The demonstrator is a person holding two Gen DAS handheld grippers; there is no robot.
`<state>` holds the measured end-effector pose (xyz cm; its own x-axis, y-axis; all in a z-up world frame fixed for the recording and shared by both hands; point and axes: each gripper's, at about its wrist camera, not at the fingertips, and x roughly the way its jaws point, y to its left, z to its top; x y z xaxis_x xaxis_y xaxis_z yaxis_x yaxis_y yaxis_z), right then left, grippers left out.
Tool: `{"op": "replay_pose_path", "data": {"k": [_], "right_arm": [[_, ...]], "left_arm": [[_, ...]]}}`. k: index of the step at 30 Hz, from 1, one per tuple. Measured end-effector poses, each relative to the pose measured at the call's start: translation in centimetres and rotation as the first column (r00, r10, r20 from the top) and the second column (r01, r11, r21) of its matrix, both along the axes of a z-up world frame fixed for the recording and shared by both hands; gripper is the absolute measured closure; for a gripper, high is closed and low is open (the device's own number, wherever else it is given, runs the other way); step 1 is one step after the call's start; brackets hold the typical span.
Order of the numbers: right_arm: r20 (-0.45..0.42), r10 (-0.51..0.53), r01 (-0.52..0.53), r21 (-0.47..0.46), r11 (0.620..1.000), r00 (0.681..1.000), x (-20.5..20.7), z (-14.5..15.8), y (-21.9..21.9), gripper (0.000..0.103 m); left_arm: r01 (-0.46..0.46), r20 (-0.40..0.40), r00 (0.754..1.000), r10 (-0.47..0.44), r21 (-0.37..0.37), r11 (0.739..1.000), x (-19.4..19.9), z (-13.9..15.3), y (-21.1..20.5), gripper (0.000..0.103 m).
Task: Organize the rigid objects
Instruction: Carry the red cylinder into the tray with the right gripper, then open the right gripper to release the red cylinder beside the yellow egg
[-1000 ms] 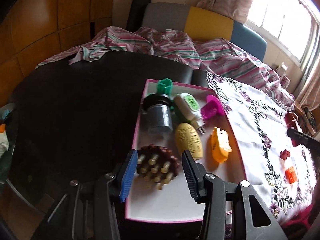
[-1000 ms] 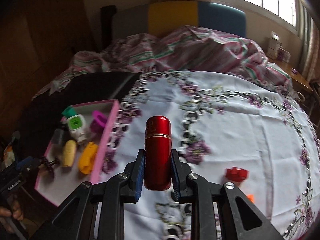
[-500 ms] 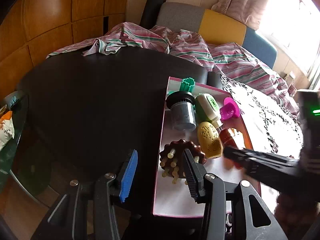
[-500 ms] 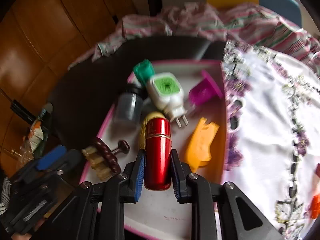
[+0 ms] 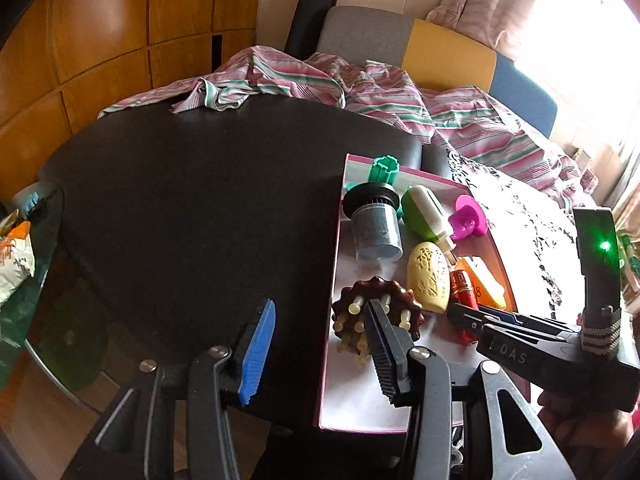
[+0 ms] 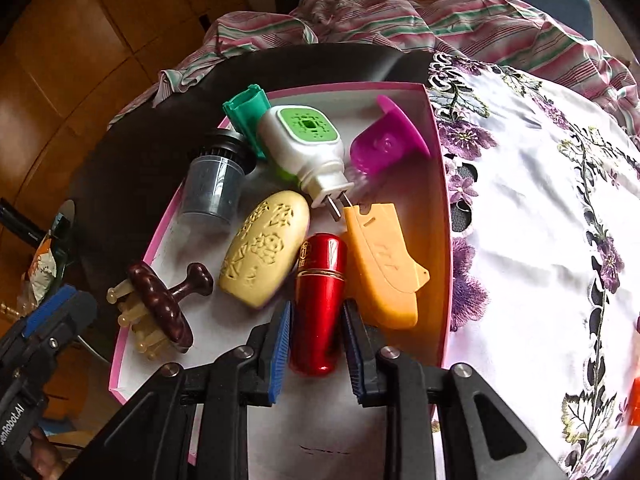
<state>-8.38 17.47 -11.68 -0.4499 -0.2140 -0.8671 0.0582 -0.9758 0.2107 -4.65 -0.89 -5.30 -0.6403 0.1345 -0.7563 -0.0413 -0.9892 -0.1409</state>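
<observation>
A red metallic tube (image 6: 320,300) lies in the pink-rimmed tray (image 6: 442,216) between a cream oval case (image 6: 264,248) and an orange piece (image 6: 384,264). My right gripper (image 6: 318,344) has its jaws a little apart on either side of the tube, with small gaps. It also shows in the left wrist view (image 5: 472,320) beside the red tube (image 5: 464,292). My left gripper (image 5: 316,344) is open and empty at the tray's near left edge, by the brown wooden massager (image 5: 376,316).
The tray also holds a grey jar (image 6: 212,184), a green-white plug-in device (image 6: 308,144), a teal piece (image 6: 246,116) and a magenta piece (image 6: 384,140). It sits on a black table (image 5: 200,200) beside a flowered cloth (image 6: 540,220). Striped fabric (image 5: 360,92) lies behind.
My right gripper carried the red tube from over the flowered cloth down into the tray and its jaws have parted from it. My left gripper drew back leftwards off the massager.
</observation>
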Motion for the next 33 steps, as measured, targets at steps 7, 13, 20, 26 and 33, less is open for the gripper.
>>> {"op": "replay_pose_path", "data": {"k": [7,13,20,26,33], "right_arm": [[-0.020,0.021,-0.021,-0.019,1.000,1.000,0.1,1.1,0.1,0.077],[-0.068,0.049,-0.047,0.027,0.999,0.997,0.7,2.5,-0.6,0.077],[-0.103,0.063,-0.057,0.054,0.997,0.993,1.2,3.7,-0.8,0.076],[-0.131,0.053,-0.047,0.054,0.997,0.990,1.7,4.7,-0.1,0.076],[-0.162,0.042,-0.032,0.068,0.997,0.986,2.4,5.9,1.5,0.076]], "left_arm": [[0.000,-0.023,1.000,0.000,-0.019,1.000,0.4,0.6,-0.1,0.056],[-0.003,-0.029,1.000,0.002,-0.024,1.000,0.6,0.8,-0.2,0.056],[0.006,-0.041,0.999,-0.008,-0.037,0.999,0.9,1.0,0.1,0.056],[0.015,-0.042,0.999,-0.017,-0.044,0.999,1.0,1.2,0.5,0.056],[0.041,-0.050,0.998,-0.045,-0.067,0.997,1.4,1.3,1.5,0.056]]}}
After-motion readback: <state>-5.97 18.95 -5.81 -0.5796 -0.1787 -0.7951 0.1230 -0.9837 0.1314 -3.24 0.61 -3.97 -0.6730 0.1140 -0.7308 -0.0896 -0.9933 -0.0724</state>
